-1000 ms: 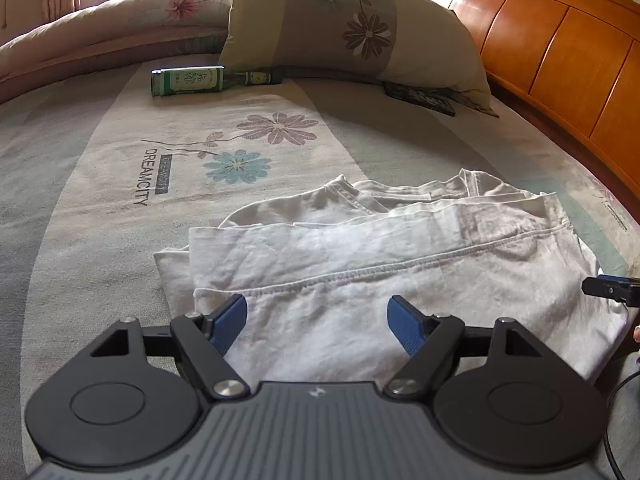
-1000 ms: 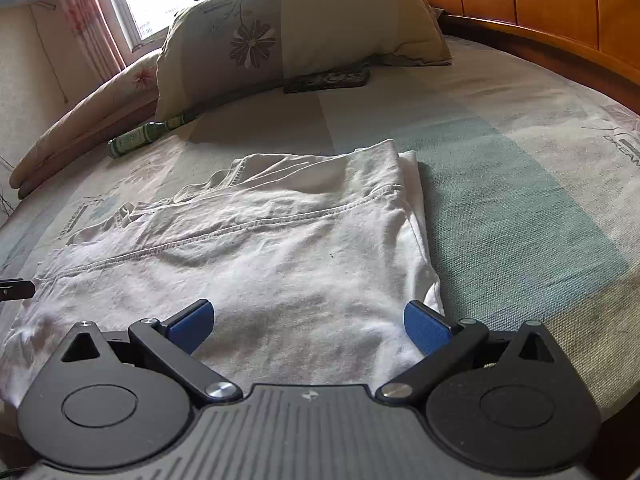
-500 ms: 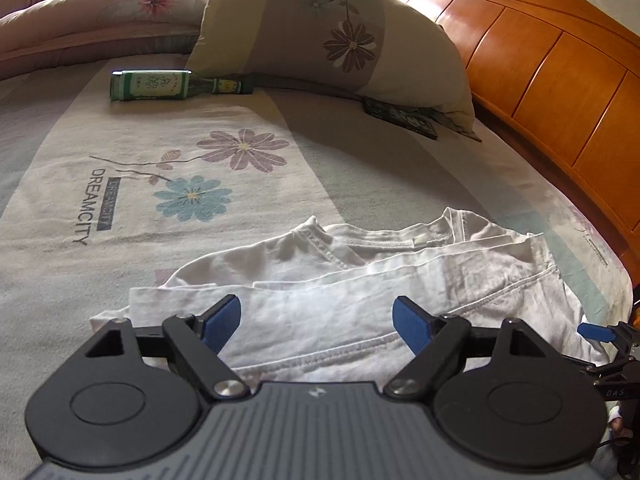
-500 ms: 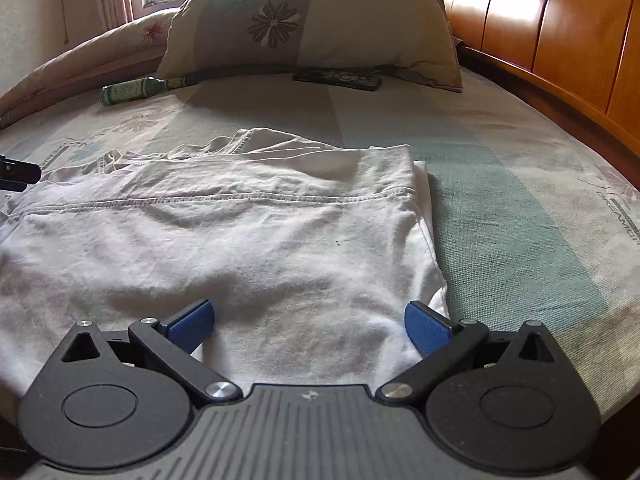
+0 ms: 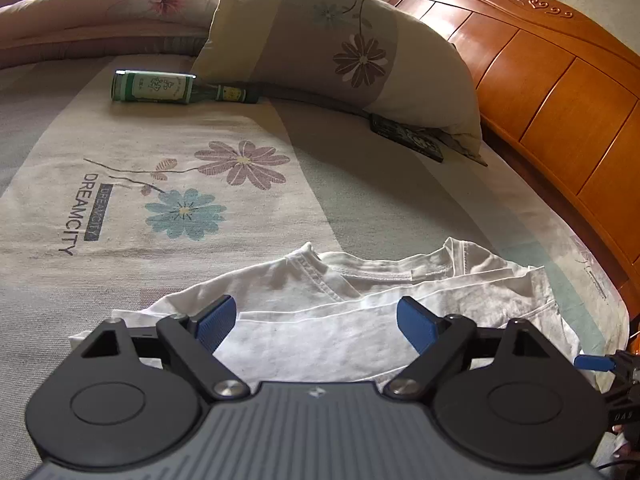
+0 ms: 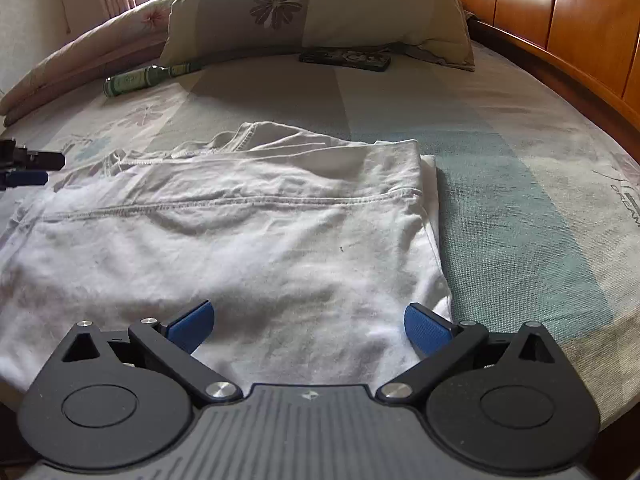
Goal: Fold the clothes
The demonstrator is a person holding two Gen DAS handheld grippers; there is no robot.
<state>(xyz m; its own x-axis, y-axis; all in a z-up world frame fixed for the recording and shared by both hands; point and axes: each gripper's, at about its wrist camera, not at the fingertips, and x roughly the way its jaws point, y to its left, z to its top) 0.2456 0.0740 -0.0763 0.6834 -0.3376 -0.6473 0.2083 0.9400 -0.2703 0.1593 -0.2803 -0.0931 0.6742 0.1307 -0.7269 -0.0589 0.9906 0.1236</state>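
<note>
A white T-shirt [image 5: 360, 312] lies partly folded on the bed, its lower half laid over the body and its collar toward the pillow. The same white T-shirt [image 6: 248, 240] fills the middle of the right wrist view, hem seam running across it. My left gripper [image 5: 320, 318] hovers open over the shirt's near left part, nothing between its blue pads. My right gripper [image 6: 308, 322] stands open above the shirt's near right corner, also empty. The right gripper's tip [image 5: 596, 362] shows at the edge of the left view; the left gripper's tip [image 6: 28, 168] shows at the left edge of the right view.
A green glass bottle [image 5: 160, 88] lies on the flowered bedsheet [image 5: 180, 184] near a large pillow [image 5: 340, 48]. A dark flat case [image 5: 408, 138] rests by the pillow. A wooden headboard [image 5: 560, 92] bounds the bed's right side. A rolled quilt [image 6: 92, 60] lines the far edge.
Both grippers have drawn back toward the near edge of the shirt and tilted lower, so less of the shirt shows in the left view. Both stayed open; the shirt has not moved.
</note>
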